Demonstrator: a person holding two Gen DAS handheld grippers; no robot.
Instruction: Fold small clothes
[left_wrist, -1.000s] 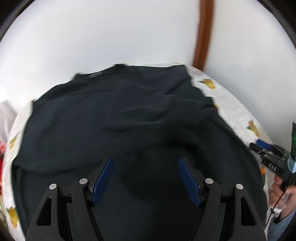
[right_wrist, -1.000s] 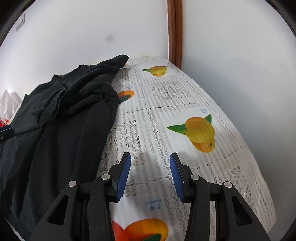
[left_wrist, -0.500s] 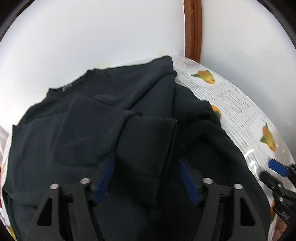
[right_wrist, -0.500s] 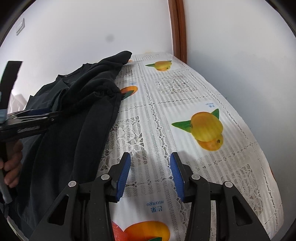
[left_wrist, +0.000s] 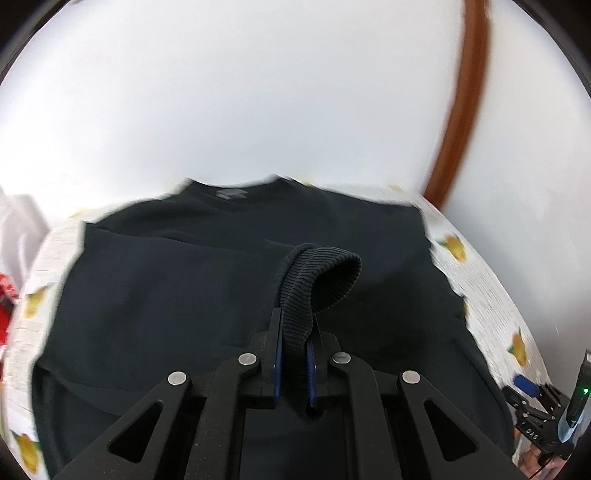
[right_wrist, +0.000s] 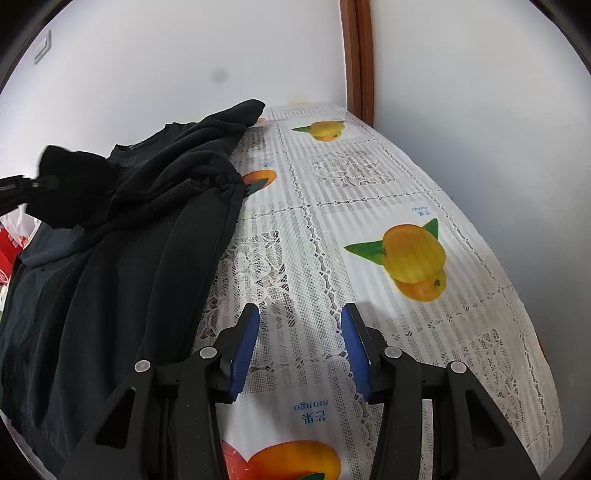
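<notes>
A black sweatshirt (left_wrist: 166, 295) lies spread on the table, collar at the far side. My left gripper (left_wrist: 294, 328) is shut on its ribbed sleeve cuff (left_wrist: 314, 273) and holds it lifted above the body of the garment. In the right wrist view the sweatshirt (right_wrist: 122, 258) fills the left side, and the lifted cuff (right_wrist: 70, 184) shows at the far left. My right gripper (right_wrist: 299, 332) is open and empty over the tablecloth, to the right of the garment's edge. It also shows at the lower right of the left wrist view (left_wrist: 532, 395).
A white lace tablecloth (right_wrist: 369, 203) with mango prints covers the table. White walls stand behind and to the right, with a brown wooden strip (right_wrist: 356, 55) in the corner. Red and white items (right_wrist: 9, 251) sit past the left edge.
My left gripper has closed on the sleeve cuff and raised it over the sweatshirt. My right gripper has stayed open in nearly the same place.
</notes>
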